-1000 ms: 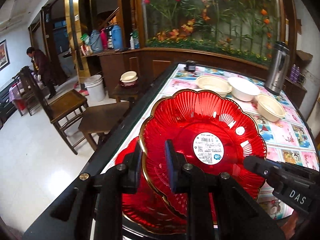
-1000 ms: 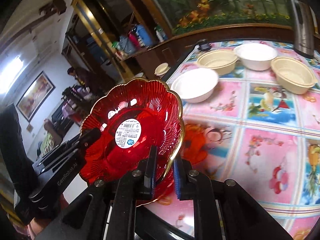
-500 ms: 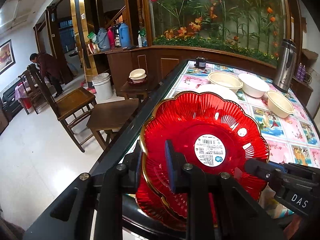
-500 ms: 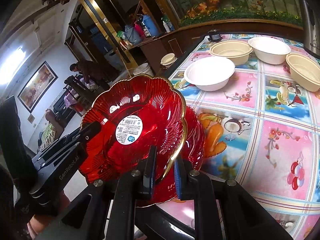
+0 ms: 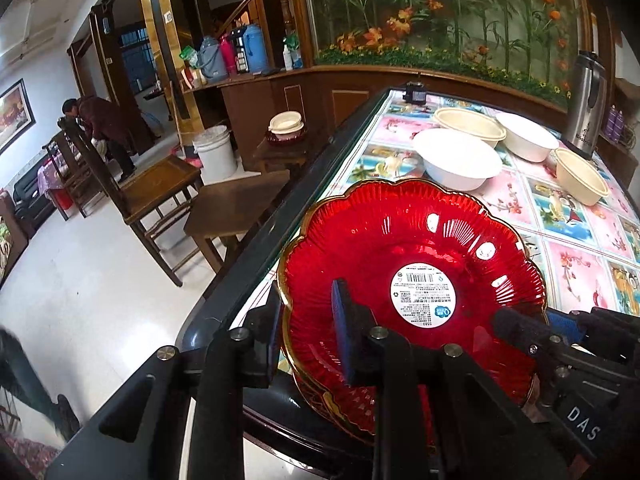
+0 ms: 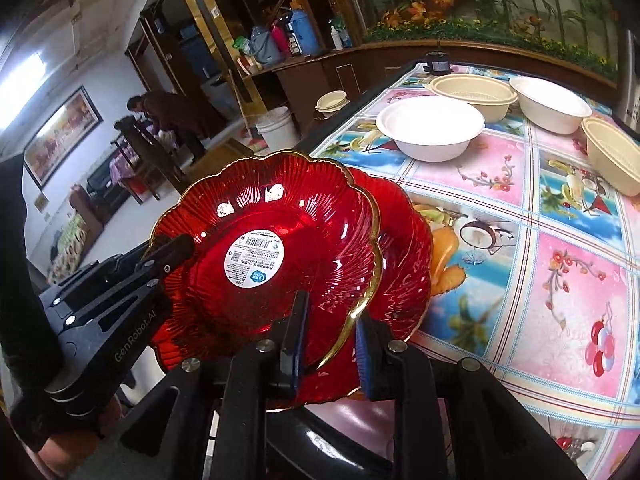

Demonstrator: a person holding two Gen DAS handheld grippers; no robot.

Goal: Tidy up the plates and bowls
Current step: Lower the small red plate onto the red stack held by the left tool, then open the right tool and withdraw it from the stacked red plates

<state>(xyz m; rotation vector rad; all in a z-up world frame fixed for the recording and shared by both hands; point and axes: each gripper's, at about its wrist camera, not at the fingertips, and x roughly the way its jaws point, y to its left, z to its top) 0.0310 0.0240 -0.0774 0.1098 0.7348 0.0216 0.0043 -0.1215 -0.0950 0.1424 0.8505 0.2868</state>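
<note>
A red scalloped glass plate (image 5: 416, 256) with a gold rim and a white sticker is held above a second red plate (image 6: 408, 256) that lies on the table corner. My left gripper (image 5: 308, 340) is shut on the upper plate's near-left rim. My right gripper (image 6: 330, 344) is shut on the same plate's rim at the other side (image 6: 280, 216). The right gripper also shows in the left wrist view (image 5: 532, 336), and the left gripper shows in the right wrist view (image 6: 172, 256). Two white bowls (image 6: 430, 128) (image 6: 550, 104) and two cream bowls (image 6: 472, 94) (image 6: 612, 152) stand farther back.
The table (image 6: 560, 280) has a colourful patterned cover and a dark edge. A steel thermos (image 5: 586, 100) stands at the back right. A small dark object (image 5: 416, 94) sits at the far edge. Wooden chairs (image 5: 152, 196), a stool and a white bucket (image 5: 214, 156) stand left of the table.
Both grippers have lowered the upper red plate toward the lower plate and drawn it nearer the table's front corner. The lower plate is now mostly covered in the left wrist view.
</note>
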